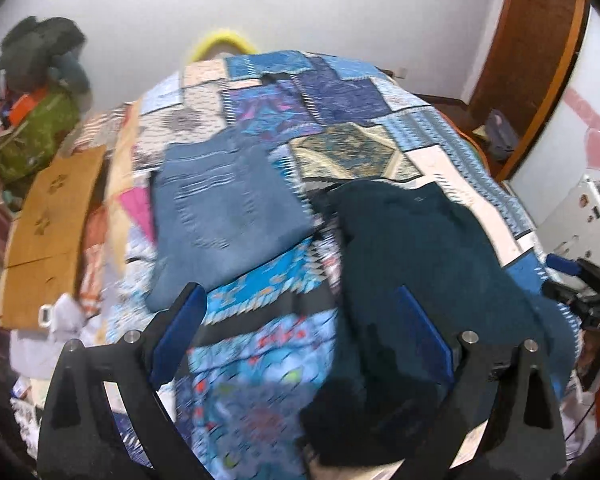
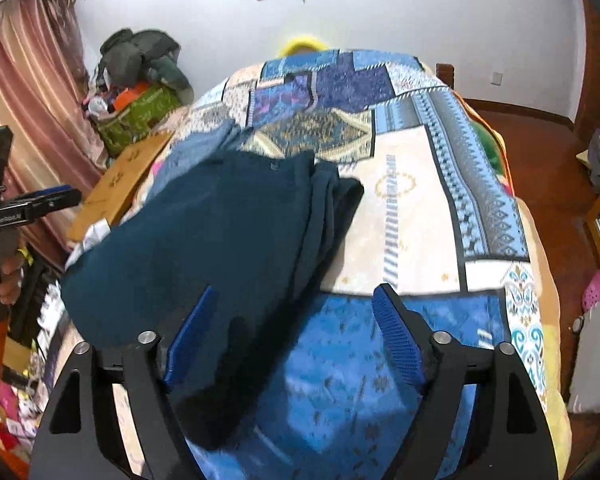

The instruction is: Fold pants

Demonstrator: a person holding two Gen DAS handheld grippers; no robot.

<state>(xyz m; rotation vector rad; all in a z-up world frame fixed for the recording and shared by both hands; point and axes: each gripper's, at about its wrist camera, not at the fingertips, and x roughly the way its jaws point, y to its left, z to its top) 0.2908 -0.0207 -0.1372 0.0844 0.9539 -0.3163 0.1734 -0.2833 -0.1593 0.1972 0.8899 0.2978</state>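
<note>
Both views look down on a bed covered with a blue patchwork quilt.

Dark teal pants lie on the quilt, spread across the near half of the bed and reaching its near edge. In the right wrist view they sit left of centre, with folds bunched along their right side. In the left wrist view the same pants lie to the right.

A folded pair of blue jeans lies flat on the quilt, left of the dark teal pants and apart from them in the left wrist view.

Left hand-held gripper: blue-padded fingers spread wide apart, nothing between them, held above the near part of the bed. The right-hand finger overlaps the dark teal pants in view; contact cannot be determined.

Right hand-held gripper: fingers likewise spread apart, holding nothing, above the pants' near right edge.

A cardboard box stands left of the bed. A green bag piled with clothing sits at far left.
</note>
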